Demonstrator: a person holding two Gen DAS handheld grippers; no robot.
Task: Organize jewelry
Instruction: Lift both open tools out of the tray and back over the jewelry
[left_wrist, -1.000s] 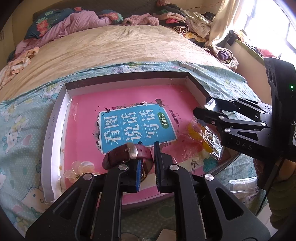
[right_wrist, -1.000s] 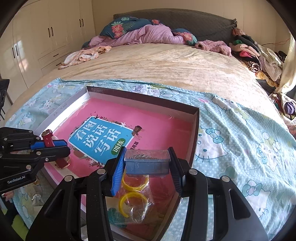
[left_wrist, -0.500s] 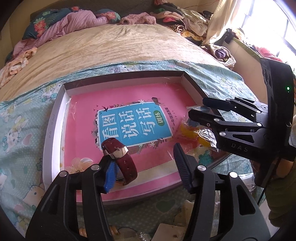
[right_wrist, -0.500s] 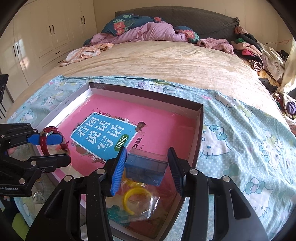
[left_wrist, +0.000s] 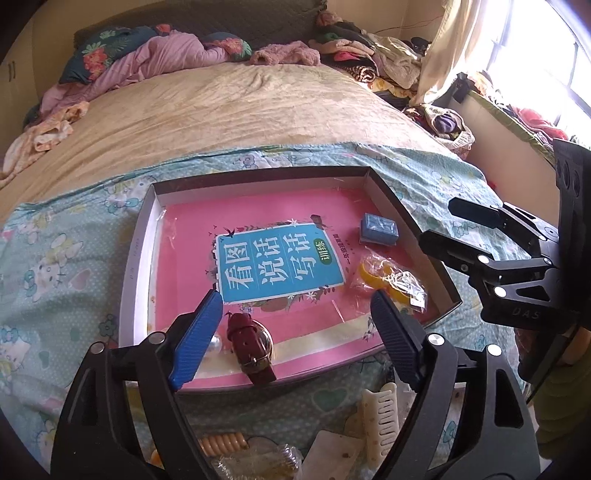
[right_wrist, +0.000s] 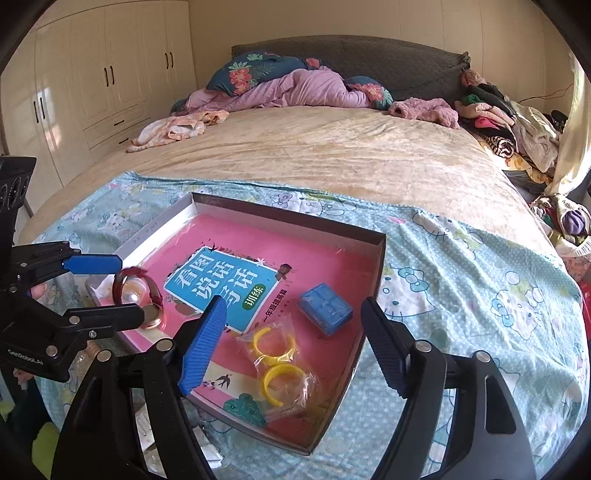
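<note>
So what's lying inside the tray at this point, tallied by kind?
Watch: 1
Blue box: 1
Bag of yellow rings: 1
Pearl-like pieces by the watch: more than one; exact count unclear
Total: 3 clear items, plus the pearl pieces, all in the tray.

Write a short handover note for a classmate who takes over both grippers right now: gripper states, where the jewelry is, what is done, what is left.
Left gripper: open, holding nothing, over the near edge of the tray.
Right gripper: open, holding nothing, over the tray's right part.
In the tray: watch at the near left, a pearl beside it, blue box at the right, bag of yellow rings just nearer than the box.
Done: watch and blue box lie in the tray, both free of the grippers.
Left: a comb, a coiled hair tie and other small items lie on the sheet in front of the tray; these probably go in next.
</note>
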